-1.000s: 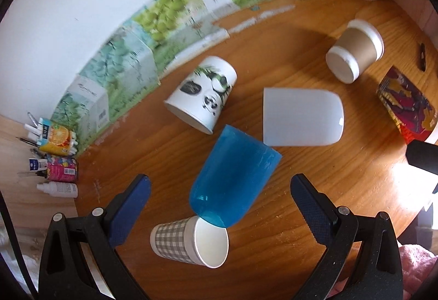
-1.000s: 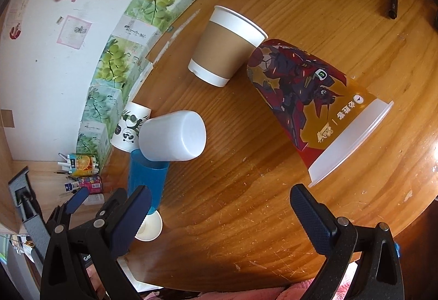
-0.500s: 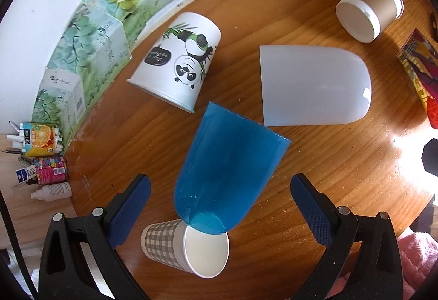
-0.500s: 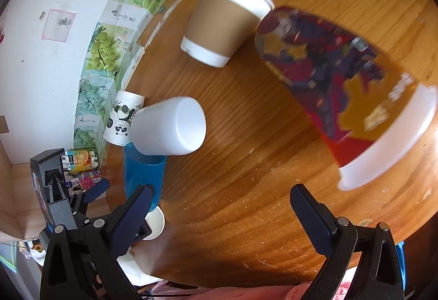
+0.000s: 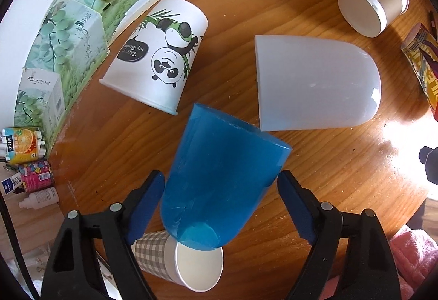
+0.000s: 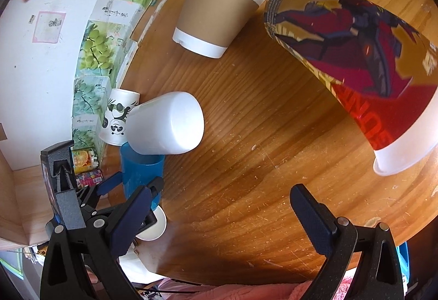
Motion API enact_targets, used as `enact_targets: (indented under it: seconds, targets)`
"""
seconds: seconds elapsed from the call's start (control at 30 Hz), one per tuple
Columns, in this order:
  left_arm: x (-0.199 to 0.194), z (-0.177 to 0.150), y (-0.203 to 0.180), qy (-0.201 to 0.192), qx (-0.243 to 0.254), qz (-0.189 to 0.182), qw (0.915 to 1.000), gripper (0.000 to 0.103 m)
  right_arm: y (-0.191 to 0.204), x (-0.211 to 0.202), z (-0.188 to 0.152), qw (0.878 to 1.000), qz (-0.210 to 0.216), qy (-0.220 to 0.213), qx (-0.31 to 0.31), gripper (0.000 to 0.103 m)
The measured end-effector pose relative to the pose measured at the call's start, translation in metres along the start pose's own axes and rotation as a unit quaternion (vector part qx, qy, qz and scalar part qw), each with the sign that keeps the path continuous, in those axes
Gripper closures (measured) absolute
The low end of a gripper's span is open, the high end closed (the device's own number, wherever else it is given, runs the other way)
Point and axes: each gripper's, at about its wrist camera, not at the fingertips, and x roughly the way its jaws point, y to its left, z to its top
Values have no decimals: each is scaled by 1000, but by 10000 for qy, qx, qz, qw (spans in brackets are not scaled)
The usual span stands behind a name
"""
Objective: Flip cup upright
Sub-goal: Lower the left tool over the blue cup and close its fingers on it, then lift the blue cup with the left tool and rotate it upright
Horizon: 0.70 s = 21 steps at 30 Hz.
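Left tool straddles the blue cup, jaws spread w/ a pad each side of its wall; whether the pads touch yet we cannot tell. Right tool hangs spread over bare wood, holding nothing.

The blue cup, which we take for the one to flip, lies on its side on the round bench, closed end toward the lens and resting on the checked paper cup at 6 o'clock. It's smooth translucent plastic, tapered, so we judge it will slip or roll unless gripped across the wider mid-section, which is likely why the jaws sit there.

At 10 o'clock from it, the panda cup, matte paper, lies mouth toward us. At 2 o'clock, just beside the blue rim, lies the frosted white cup, rounded at the closed end. Further at 1 o'clock, near the bench edge, is the brown-sleeved cup, white paper w/ a kraft band.

In the right wrist view the big printed cup, glossy red & gold, lies at 1 o'clock, narrow end by the sleeved cup's rim. Grape-print cartons line the wall behind.
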Motion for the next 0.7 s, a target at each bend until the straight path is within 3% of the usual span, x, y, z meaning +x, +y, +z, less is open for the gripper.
enact_targets:
  seconds: [0.7]
  targets:
    - [-29,-9,-4,-226,-244,-261,9991,26,5,-29,-16,9994,-15,-241,-246,2]
